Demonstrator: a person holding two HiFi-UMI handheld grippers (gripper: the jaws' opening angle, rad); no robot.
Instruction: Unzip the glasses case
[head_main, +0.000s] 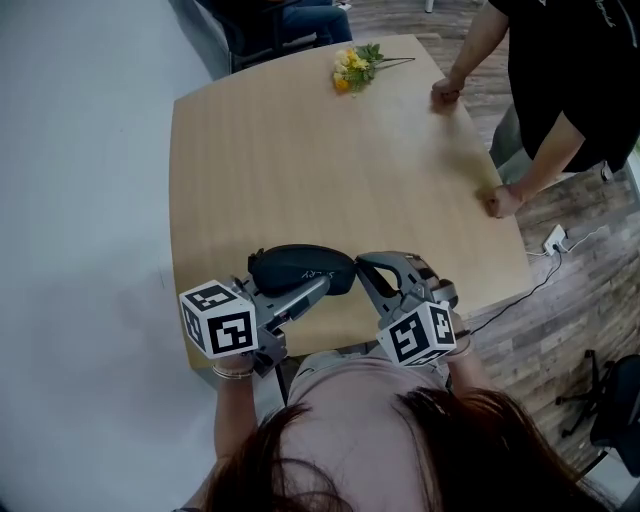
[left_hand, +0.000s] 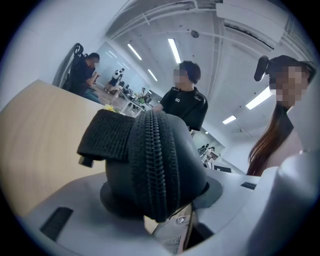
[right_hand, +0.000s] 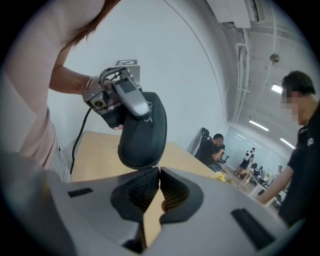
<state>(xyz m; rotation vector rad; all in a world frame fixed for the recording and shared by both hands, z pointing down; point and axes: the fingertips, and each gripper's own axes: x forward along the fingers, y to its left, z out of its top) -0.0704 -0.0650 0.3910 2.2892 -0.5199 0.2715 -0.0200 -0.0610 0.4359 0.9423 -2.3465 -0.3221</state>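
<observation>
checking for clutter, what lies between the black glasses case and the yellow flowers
Nothing: the head view shows bare light wooden tabletop between the black oval glasses case and the yellow flower bunch.

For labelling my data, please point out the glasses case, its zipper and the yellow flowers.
glasses case (head_main: 297, 265): head view, middle of shell.
zipper (left_hand: 152, 160): left gripper view, closed teeth.
yellow flowers (head_main: 348, 68): head view, the blossoms.
</observation>
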